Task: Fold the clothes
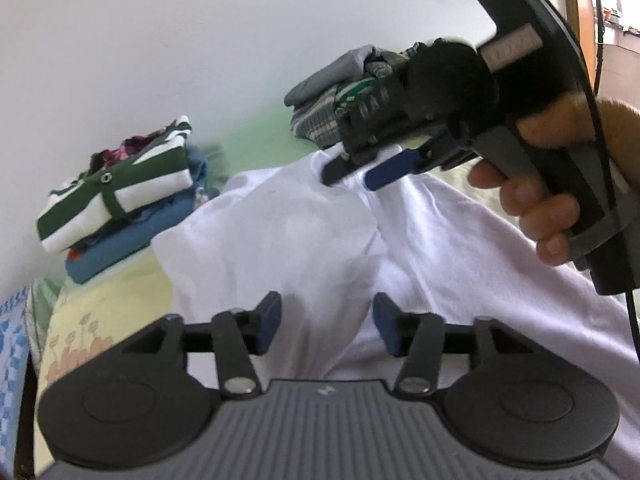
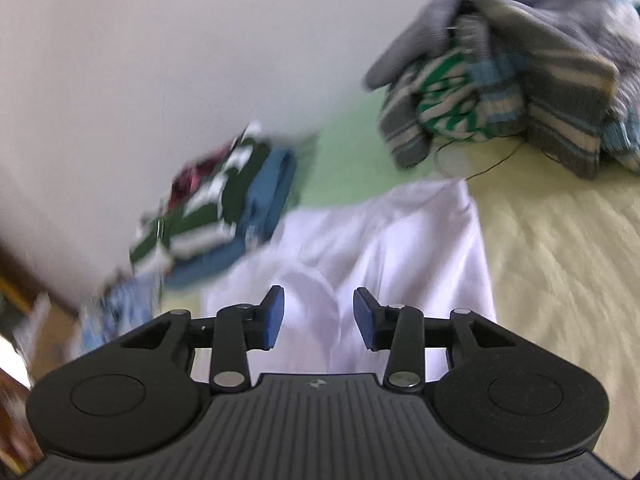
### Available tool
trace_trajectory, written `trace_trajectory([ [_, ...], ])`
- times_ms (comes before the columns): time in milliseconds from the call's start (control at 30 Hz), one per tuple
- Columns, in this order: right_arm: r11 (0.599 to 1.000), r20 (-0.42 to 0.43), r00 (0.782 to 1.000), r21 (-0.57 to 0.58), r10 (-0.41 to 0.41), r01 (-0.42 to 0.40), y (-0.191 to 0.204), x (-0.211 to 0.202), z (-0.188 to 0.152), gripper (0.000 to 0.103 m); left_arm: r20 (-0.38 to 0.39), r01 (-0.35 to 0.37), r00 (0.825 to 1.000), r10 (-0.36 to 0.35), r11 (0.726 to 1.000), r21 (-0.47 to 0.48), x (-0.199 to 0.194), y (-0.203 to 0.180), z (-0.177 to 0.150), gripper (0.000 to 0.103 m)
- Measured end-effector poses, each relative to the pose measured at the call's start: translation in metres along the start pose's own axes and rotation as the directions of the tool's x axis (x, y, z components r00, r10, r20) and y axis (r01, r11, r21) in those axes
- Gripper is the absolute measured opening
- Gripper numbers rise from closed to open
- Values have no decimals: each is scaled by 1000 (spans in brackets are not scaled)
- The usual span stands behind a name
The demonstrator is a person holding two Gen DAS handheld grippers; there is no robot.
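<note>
A white garment (image 1: 304, 240) lies spread on the bed, partly folded with creases. My left gripper (image 1: 327, 326) hovers over its near part, open, with nothing between the blue pads. In the left wrist view, my right gripper (image 1: 356, 171) is held by a hand (image 1: 532, 200) over the garment's far edge, its fingers apart. In the right wrist view, the right gripper (image 2: 319, 316) is open above the white garment (image 2: 392, 240), nothing pinched.
A folded stack (image 1: 120, 204) of green-and-white and blue clothes sits at the left by the wall. A loose heap of grey and striped clothes (image 2: 512, 92) lies at the back right. The yellow-green bedsheet (image 2: 560, 264) shows beside the garment.
</note>
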State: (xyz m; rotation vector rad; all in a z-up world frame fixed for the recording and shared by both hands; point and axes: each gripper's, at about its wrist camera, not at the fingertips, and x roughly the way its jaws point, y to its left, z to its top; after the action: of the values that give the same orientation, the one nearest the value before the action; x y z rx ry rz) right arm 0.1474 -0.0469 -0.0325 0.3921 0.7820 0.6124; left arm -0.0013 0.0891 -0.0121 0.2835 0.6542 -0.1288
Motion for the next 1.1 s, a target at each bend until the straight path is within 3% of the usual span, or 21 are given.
trace_trajectory([
  [100,993,72,992,-57,-103,108,5,-13,-8,43,14,37,999,-37,999,24,-12,-1,-5,59],
  [233,995,112,990,48,-89,84,-12,-20,-4,45,46,21,999,-26,995,98,-10,-11,-3,60],
  [367,998,74,996,-2,-59,59,-3,1,4,45,31,32,999,-36,991,133,12,-23,6,62],
  [400,998,67,996,-24,-55,57,1,9,6,45,24,40,999,-44,991,131,15,-25,8,58],
  [467,997,58,997,-60,-50,54,7,24,10,43,9,57,998,-59,990,127,22,-29,12,41],
  [500,996,57,997,-74,-49,53,8,31,12,41,1,66,998,-67,990,125,26,-31,13,26],
  [533,995,43,998,-87,-50,54,9,36,13,28,-2,70,998,-70,990,120,27,-33,15,17],
  [567,993,25,998,-101,-52,55,10,41,15,5,1,66,998,-67,991,117,27,-34,16,15],
  [600,993,11,998,-102,-60,61,10,43,17,5,7,60,998,-62,991,118,27,-35,18,11],
  [667,996,49,999,-91,-20,24,9,33,17,5,15,65,998,-67,993,101,26,-35,20,11],
  [733,997,95,995,-74,-29,36,6,22,19,5,14,81,996,-83,993,84,27,-36,22,11],
  [867,989,58,989,-58,-133,136,-8,33,14,5,-1,71,997,-71,991,113,33,-46,17,14],
  [933,988,40,990,-78,-133,136,-9,37,11,6,6,77,997,-78,992,102,27,-44,16,29],
  [1000,983,43,988,-98,-149,153,-4,33,16,9,10,92,996,-93,994,60,16,-33,14,33],
  [1067,974,94,980,-129,-174,185,8,22,22,22,24,97,995,-97,995,7,1,-18,10,36],
  [1100,971,127,978,-156,-163,182,16,16,26,24,30,92,995,-91,996,-24,-6,-9,6,40],
])
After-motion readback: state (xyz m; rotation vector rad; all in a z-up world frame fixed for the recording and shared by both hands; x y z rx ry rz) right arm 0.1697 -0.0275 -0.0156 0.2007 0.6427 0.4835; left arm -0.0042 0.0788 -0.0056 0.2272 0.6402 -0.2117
